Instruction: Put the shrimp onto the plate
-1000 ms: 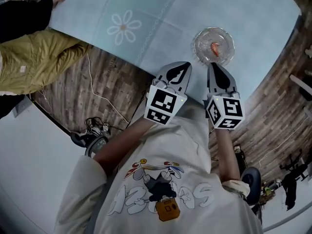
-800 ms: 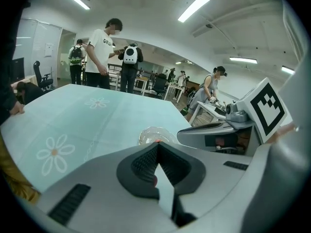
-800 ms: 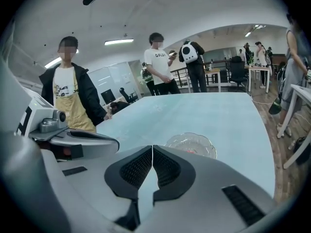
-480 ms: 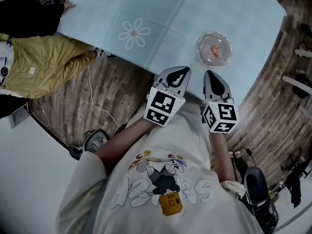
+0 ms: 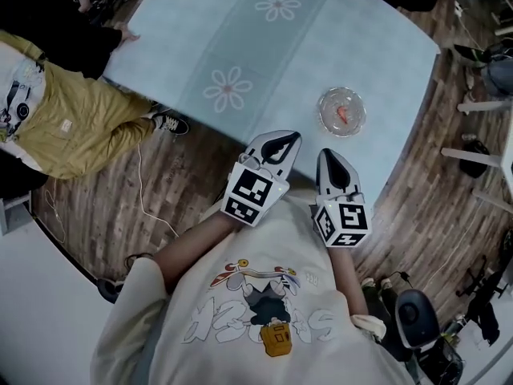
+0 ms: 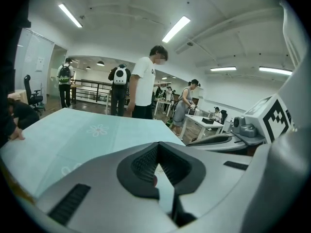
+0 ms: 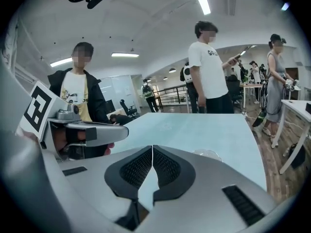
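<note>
A small orange shrimp (image 5: 343, 113) lies in the clear glass plate (image 5: 330, 124) near the right corner of the pale blue table (image 5: 264, 54). Both grippers hover over the table's near edge, close to my chest and short of the plate. My left gripper (image 5: 292, 137) is shut with nothing in it; its jaws meet at the tips (image 6: 157, 144). My right gripper (image 5: 327, 152) is also shut and empty (image 7: 152, 147). In the right gripper view the plate's rim (image 7: 210, 154) shows just past the right jaw.
A person in an olive jacket (image 5: 72, 127) crouches at the table's left edge. A cable (image 5: 148, 191) lies on the wood floor. A chair base (image 5: 417, 319) stands at lower right. Several people (image 6: 146, 84) stand beyond the far side.
Both grippers have drawn back from the plate toward my body, and the view has pulled back to take in more of the table. The shrimp stays in the plate.
</note>
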`<state>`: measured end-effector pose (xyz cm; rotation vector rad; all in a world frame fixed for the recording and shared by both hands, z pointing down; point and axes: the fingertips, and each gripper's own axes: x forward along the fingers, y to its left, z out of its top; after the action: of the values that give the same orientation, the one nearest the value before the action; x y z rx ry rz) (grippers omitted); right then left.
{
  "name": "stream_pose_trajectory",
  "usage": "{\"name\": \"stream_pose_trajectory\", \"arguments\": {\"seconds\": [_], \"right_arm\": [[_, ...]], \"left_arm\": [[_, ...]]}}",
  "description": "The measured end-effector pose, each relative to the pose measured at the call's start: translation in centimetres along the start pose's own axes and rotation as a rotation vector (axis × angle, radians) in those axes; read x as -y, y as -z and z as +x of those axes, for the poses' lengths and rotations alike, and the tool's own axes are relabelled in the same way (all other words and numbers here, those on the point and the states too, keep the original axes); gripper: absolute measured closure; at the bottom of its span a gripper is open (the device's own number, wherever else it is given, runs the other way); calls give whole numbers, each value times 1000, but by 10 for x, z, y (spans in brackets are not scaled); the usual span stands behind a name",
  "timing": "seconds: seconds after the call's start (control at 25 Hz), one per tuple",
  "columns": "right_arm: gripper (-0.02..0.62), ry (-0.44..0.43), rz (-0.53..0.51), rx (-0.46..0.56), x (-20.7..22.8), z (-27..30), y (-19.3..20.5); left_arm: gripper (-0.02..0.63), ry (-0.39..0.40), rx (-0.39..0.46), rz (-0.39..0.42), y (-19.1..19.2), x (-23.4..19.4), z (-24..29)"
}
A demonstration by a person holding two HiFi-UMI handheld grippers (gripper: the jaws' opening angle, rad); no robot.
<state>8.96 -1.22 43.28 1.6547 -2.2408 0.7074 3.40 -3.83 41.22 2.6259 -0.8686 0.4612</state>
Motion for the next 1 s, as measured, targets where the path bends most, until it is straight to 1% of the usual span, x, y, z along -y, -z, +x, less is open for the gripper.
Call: {"name": "stream_pose_trajectory", "arguments": {"seconds": [0.08,0.16,0.24,0.36,0.48,0.64,0.88,1.0], "right_arm": [[566,-1,-7,29,-12,-4,-10],[566,0,-6,55,-25,-7,-17],[566,2,0,84,-39,-12,-24],[566,3,7,123,-62,-21,-30],[566,-4,6,143,-82,-26,-29],[566,2,7,154,-98,-23,-28],[569,-12,-9,200,-112,-27,-36],[569,-18,-15,194,-115,-24,-34]], "left_arm": [[598,53,-15,-10,1,5,-9],[598,77,-43,17,7,7,-22],[598,62,-42,69,8,0,-39],[598,55,-4,89,0,-9,-66],[598,60,33,109,-3,-7,-89],[598,51,66,118,-2,-13,-105],[598,53,74,108,-1,-16,-114],[598,46,76,94,2,-21,-115]]}}
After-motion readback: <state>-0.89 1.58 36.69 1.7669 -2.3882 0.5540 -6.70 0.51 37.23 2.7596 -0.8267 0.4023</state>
